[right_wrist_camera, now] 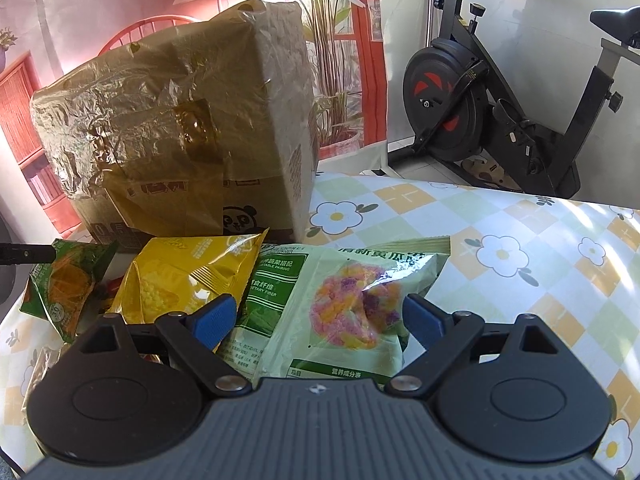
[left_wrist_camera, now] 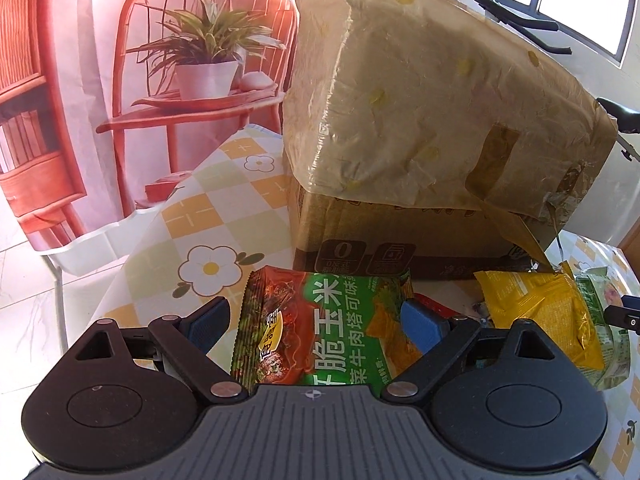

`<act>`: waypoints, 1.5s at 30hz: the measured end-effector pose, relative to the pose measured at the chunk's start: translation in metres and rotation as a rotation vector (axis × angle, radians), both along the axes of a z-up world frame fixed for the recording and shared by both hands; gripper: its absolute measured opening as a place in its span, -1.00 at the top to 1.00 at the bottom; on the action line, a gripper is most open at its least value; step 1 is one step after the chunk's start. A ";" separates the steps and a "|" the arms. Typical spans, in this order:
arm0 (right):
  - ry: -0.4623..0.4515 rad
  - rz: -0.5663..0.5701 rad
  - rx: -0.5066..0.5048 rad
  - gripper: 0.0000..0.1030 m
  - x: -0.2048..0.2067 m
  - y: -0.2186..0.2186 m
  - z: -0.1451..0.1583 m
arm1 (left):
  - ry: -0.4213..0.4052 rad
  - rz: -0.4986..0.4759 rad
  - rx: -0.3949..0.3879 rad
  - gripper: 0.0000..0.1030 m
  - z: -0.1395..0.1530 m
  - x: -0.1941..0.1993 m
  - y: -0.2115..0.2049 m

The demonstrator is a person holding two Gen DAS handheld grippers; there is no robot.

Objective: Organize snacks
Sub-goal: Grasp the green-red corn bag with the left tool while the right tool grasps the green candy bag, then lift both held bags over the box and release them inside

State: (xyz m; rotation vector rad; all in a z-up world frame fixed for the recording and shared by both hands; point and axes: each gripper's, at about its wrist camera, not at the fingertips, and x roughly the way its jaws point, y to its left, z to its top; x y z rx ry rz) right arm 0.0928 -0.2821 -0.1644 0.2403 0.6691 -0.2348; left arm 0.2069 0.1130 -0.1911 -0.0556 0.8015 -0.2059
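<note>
Your left hand-held gripper [left_wrist_camera: 316, 320] stands wide open astride the green corn-chip packet [left_wrist_camera: 320, 328] on the worktop [left_wrist_camera: 192, 208], gripping nothing, while your right hand-held gripper [right_wrist_camera: 318, 318] straddles the pale-green snack bag [right_wrist_camera: 340, 304], equally wide, before the cardboard box [right_wrist_camera: 180, 120].

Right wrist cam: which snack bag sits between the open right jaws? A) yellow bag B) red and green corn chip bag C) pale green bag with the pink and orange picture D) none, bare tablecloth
C: in the right wrist view the right gripper is open over the pale green bag; the yellow bag lies left of it.
</note>
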 end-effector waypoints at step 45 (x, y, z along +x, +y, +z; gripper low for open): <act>-0.045 -0.093 -0.023 -0.43 -0.036 -0.007 0.009 | -0.109 -0.043 0.055 -0.37 0.019 -0.047 -0.017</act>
